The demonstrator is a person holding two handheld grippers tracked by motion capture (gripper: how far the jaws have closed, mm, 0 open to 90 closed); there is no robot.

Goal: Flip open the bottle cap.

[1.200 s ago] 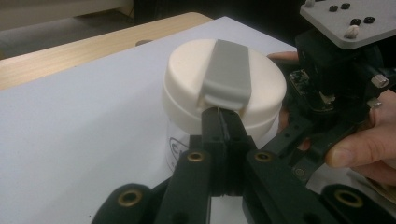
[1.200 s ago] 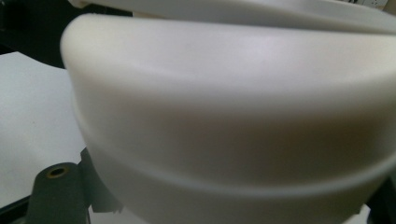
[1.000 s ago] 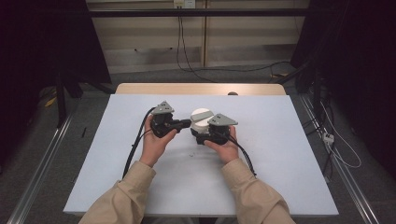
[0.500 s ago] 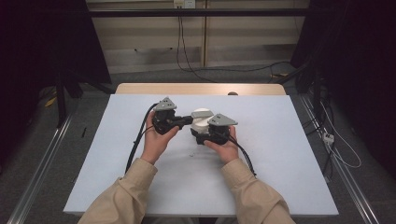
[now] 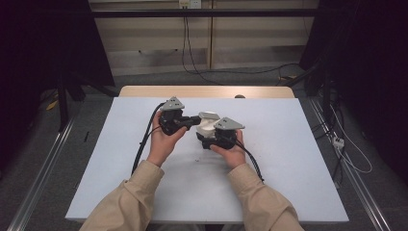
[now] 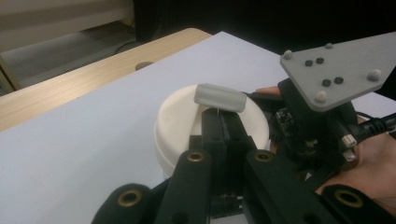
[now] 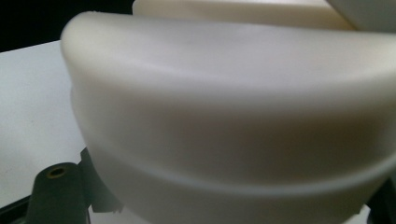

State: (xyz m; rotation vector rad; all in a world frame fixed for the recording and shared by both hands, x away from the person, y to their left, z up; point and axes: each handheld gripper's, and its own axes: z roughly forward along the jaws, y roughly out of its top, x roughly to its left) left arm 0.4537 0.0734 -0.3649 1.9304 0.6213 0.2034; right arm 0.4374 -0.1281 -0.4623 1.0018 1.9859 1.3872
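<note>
left gripper (image 6: pixel 223 122): fingers lying closed, reaching level over round white plastic lidded container (image 6: pixel 180 121) | right gripper (image 5: pixel 211 139): fingers gripping the container's side, hand resting on pale blue tabletop (image 5: pixel 288 159)

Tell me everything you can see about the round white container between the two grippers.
The round white container is squat and cream-coloured, looks like smooth matte plastic, and has a flat lid bearing a small pale grey bar handle. It stands upright near the middle of the white table. The left gripper reaches over the lid with jaws shut at the handle. The right gripper is against its near side.
</note>
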